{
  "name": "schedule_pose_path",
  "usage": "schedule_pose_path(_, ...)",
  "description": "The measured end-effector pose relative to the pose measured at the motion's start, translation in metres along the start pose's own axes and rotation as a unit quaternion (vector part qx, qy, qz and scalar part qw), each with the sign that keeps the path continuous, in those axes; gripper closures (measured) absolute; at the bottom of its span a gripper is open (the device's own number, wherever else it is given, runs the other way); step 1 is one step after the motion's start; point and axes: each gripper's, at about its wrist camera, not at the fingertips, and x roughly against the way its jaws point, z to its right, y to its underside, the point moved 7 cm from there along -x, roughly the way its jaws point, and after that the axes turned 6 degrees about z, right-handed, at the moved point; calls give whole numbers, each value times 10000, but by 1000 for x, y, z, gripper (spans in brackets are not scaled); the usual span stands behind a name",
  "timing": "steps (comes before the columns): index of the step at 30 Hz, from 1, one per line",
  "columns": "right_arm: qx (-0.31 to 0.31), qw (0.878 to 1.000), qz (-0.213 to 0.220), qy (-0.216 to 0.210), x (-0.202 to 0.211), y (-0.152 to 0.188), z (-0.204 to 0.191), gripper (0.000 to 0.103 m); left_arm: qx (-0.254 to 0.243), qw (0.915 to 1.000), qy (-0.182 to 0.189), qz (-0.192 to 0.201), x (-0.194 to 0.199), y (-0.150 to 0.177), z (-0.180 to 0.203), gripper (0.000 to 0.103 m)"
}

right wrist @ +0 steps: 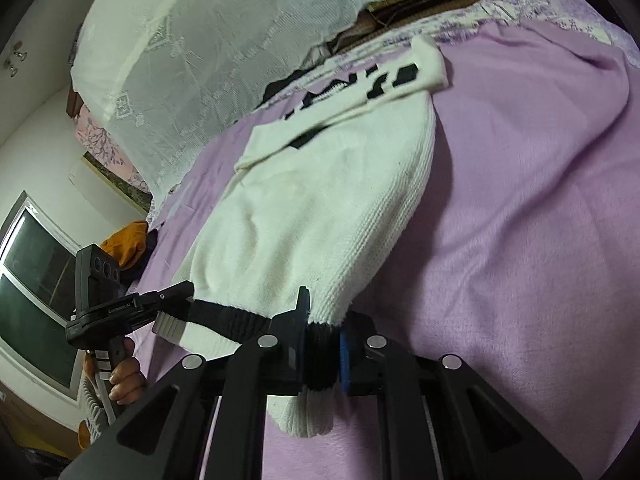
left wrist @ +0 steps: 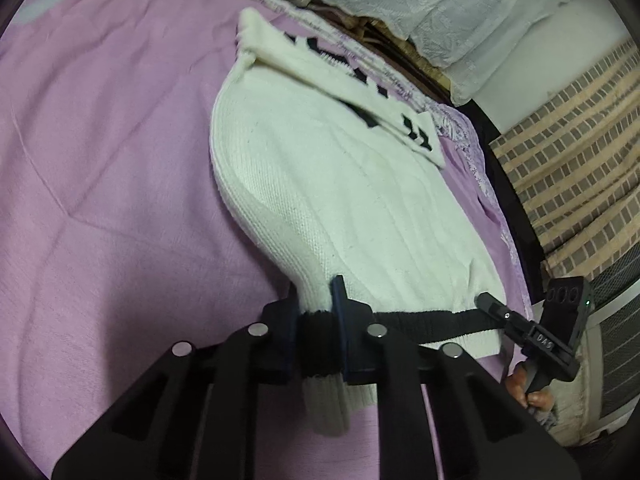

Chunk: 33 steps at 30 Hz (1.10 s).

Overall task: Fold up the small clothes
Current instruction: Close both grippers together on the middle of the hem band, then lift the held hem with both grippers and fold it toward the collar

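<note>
White knit garment (left wrist: 340,200) on purple bed (left wrist: 100,160), left hand-held gripper (left wrist: 318,320) clamped on its black band, right hand-held gripper (right wrist: 324,344) clamped on the band's other end

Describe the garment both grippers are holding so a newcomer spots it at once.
On the purple bedsheet lies a white knit sweater, its black-banded hem pinched by the left gripper and right gripper. Black lettering on its folded far end sets it apart from the lace cloth beyond.

We cannot read the black lettering (left wrist: 372,92) on the white knit garment (left wrist: 340,200); its folded top flap hides part of it.
</note>
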Motion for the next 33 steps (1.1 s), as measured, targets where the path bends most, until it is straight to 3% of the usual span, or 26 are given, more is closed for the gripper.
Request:
schedule_pose_path(10, 231, 9995, 138, -144, 6, -30, -16, 90, -409, 9986, -161, 295, 14, -31, 12, 90)
schedule_pose_path(33, -264, 9978, 253, -546, -15, -121, -11, 91, -921, 9926, -477, 636, -10, -119, 47, 91)
